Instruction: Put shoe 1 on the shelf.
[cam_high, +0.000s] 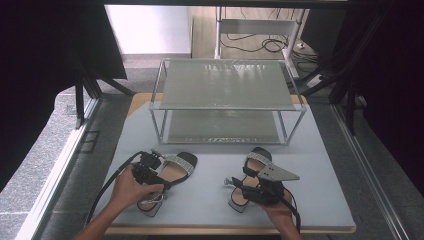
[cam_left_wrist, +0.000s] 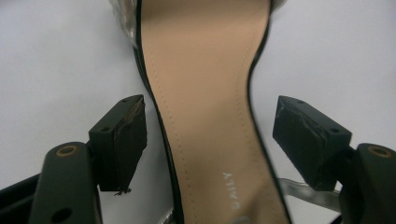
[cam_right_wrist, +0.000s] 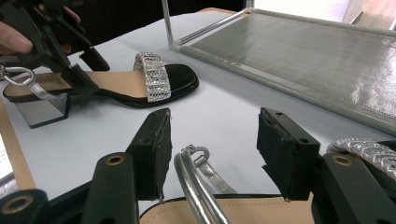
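On the near part of the counter (cam_high: 320, 165), the left sandal (cam_high: 167, 175) lay lengthwise between the spread jaws of the left claw (cam_left_wrist: 210, 140), untouched, toe pointing away toward the rack (cam_high: 225, 100), while the right claw (cam_right_wrist: 212, 154) stood open astride the right sandal (cam_high: 252, 180).

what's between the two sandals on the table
Bare grey table top. In the high view nothing lies between the left sandal and the right sandal; the right gripper view shows the same empty stretch.
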